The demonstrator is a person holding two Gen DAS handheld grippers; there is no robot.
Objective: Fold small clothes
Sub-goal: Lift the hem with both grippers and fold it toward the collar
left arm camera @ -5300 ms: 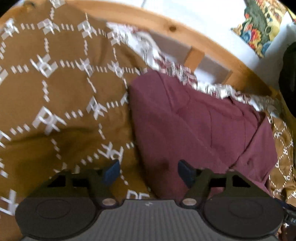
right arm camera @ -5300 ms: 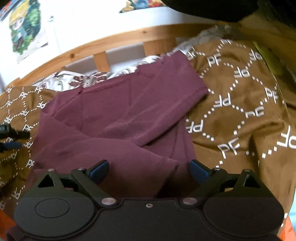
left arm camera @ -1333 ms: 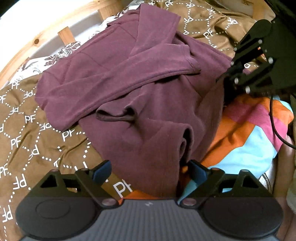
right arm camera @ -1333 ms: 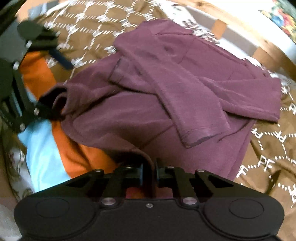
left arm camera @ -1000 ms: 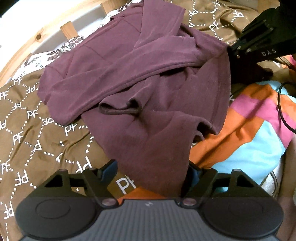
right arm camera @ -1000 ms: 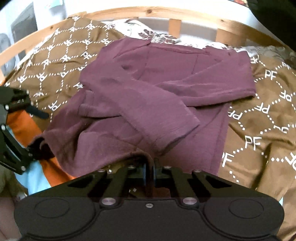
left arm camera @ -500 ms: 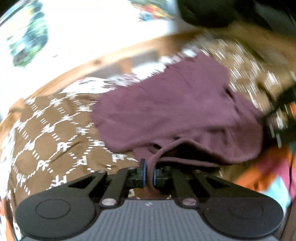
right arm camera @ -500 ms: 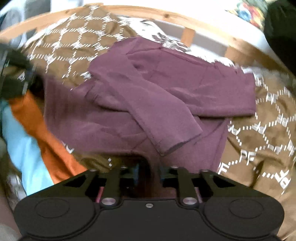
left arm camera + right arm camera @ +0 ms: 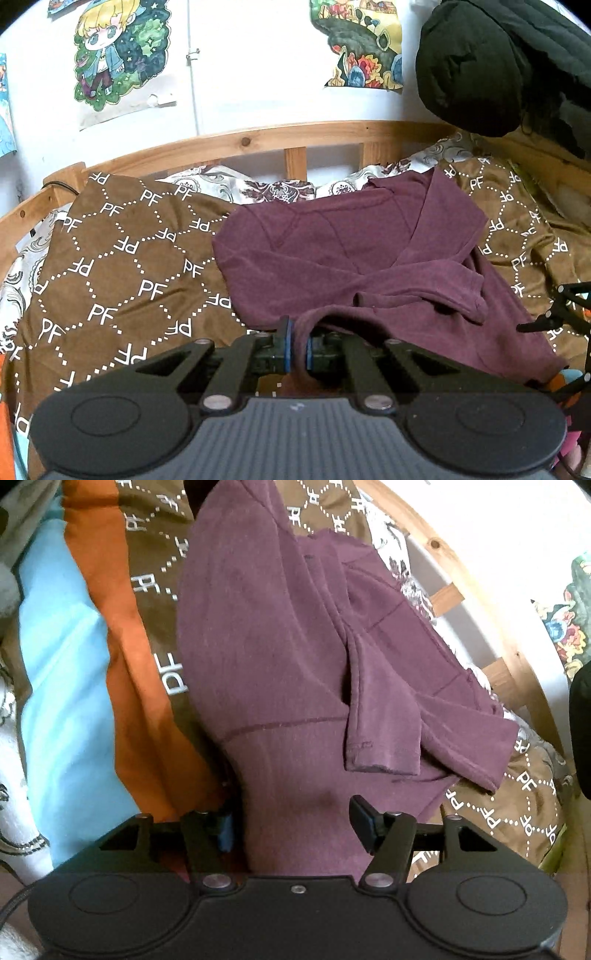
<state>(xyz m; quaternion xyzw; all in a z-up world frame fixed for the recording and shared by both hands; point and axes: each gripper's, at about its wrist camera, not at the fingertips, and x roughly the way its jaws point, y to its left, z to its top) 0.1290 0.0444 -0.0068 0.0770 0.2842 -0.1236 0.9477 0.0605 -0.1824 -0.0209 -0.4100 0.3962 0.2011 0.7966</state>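
A maroon long-sleeved shirt (image 9: 354,251) lies on a brown blanket (image 9: 122,269) printed with white letters, its sleeves folded across the body. My left gripper (image 9: 297,347) is shut on the shirt's near hem, which loops up out of the pads. In the right wrist view the same shirt (image 9: 273,657) runs away from my right gripper (image 9: 295,825). Its jaws are opening, with the shirt's lower edge still lying between them and the pads apart from the cloth. The right gripper's black frame (image 9: 561,314) shows at the right edge of the left wrist view.
A wooden bed rail (image 9: 280,142) curves behind the blanket, under a white wall with posters (image 9: 118,51). A dark bundle (image 9: 491,62) hangs at the upper right. Orange and light-blue bedding (image 9: 85,635) lies left of the shirt. A patterned white sheet (image 9: 258,186) shows at the far edge.
My left gripper closed on the shirt's near hem and lifted it, tipping up toward the wall. My right gripper, which was shut on the hem, rolled, shifted sideways and spread its jaws.
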